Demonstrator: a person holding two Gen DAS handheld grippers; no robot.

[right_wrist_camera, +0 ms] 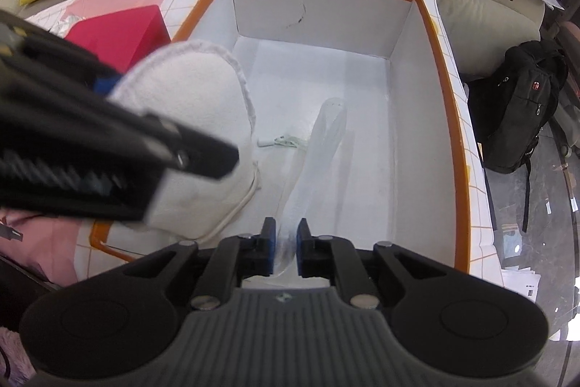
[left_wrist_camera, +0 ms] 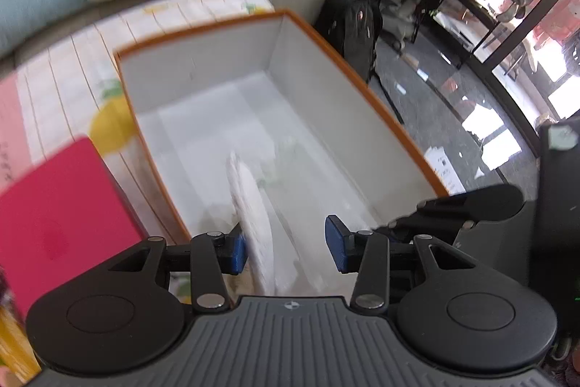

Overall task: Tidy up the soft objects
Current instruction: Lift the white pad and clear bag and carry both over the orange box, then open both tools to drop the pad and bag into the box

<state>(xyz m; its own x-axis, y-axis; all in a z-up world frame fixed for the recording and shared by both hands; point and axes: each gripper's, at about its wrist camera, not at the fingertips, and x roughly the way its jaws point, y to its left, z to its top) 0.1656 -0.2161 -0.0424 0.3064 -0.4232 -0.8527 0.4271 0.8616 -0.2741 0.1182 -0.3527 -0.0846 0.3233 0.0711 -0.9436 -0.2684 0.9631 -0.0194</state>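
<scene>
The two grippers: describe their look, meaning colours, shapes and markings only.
Both match. The left gripper and the right gripper each have blue pads on black fingers, black linkage bars with silver pivot pins, two rounded black discs, and a ribbed grey body bearing a small round emblem. No cables or sleeves show.

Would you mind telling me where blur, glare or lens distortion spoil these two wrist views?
Left wrist view: motion blur smears the white slipper and pink box; windows at right are blown out; the orange-rimmed box bows with fisheye. Right wrist view: the left gripper looms close and out of focus; the clear plastic bag washes out against the white floor; cushions curve along the top.
</scene>
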